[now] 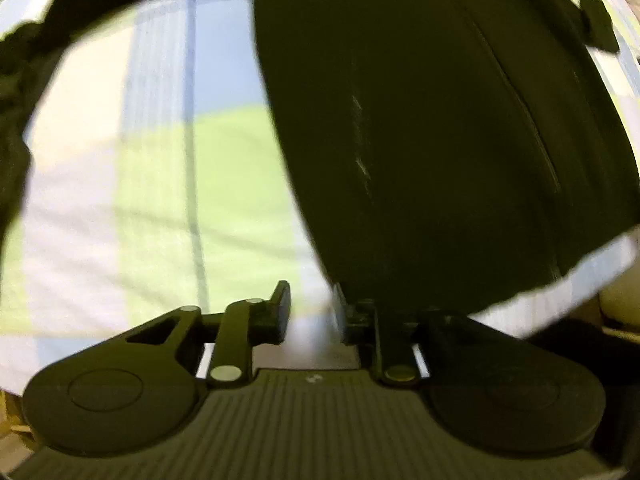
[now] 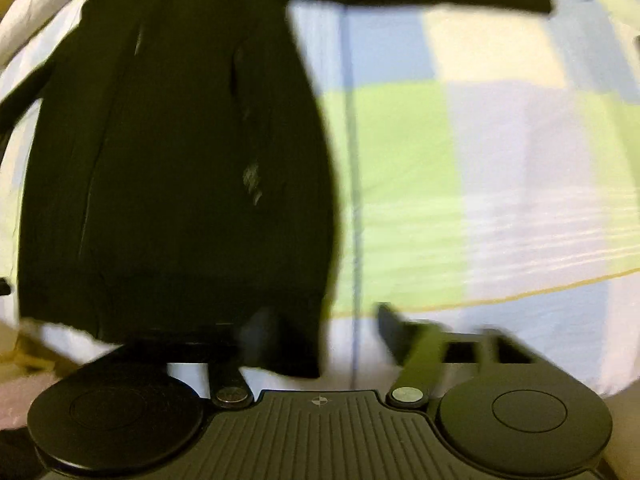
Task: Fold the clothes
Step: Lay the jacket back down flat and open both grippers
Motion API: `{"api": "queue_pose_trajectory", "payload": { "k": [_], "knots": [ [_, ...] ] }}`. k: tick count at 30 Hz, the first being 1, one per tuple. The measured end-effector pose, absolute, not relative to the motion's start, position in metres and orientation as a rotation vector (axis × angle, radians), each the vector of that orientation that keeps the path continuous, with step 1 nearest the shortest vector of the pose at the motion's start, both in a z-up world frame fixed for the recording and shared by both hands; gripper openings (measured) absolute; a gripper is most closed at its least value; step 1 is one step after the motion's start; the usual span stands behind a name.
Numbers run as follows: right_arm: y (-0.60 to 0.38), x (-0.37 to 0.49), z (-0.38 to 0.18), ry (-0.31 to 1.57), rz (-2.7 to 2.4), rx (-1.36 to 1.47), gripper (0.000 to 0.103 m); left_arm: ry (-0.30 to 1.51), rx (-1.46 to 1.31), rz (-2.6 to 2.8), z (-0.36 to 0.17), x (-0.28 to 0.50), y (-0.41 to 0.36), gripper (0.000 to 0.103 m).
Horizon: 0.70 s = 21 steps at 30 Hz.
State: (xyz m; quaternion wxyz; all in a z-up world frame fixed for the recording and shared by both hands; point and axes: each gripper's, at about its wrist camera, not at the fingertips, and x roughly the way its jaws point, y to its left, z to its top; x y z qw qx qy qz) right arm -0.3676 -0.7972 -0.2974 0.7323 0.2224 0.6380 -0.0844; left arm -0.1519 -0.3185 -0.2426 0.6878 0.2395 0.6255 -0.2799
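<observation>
Garment notes. Dark garment [image 1: 420,140] spread flat on checked sheet [image 1: 160,180] in blue, green and cream. Long axis straight away from both cameras, near hem close to the fingers, far end up at the top of each view. Looks narrow and already doubled lengthwise, though too blurred to be sure; pale stitching or print faint down the middle.

Left gripper [image 1: 314,306]: pointing down, jaws released, a narrow gap with bare sheet showing through it. Nothing held. Lies just off the garment's near corner; cloth to the right of the gap in the left wrist view. Inner finger [image 1: 344,312] at the cloth's edge; touching or not, cannot tell.

Right gripper [image 2: 322,322]: jaws wide apart, unclenched, nothing pinched. Cloth to the left in the right wrist view, bare sheet to the right. One finger [image 2: 260,328] over the opposite near corner, the other out over bare sheet, so straddling that side edge.

Judgement: both hands at the near hem, one at each corner, right gripper the better placed. Likely next fold end over end along the long axis, near hem carried toward the far end. Risk: only the top layer caught.
</observation>
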Motion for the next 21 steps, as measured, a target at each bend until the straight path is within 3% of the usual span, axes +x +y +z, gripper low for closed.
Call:
{"api": "queue_pose_trajectory", "payload": {
  "k": [10,21],
  "knots": [
    [-0.858,-0.311,-0.253,1.186,-0.392,0.482,0.07,1.205,0.572,-0.828,-0.207,-0.113,-0.421,0.029],
    [-0.983,-0.181,-0.291,1.042,-0.43,0.475,0.071,1.253,0.531,-0.778,-0.218,-0.15,-0.564,0.039]
  ]
}}
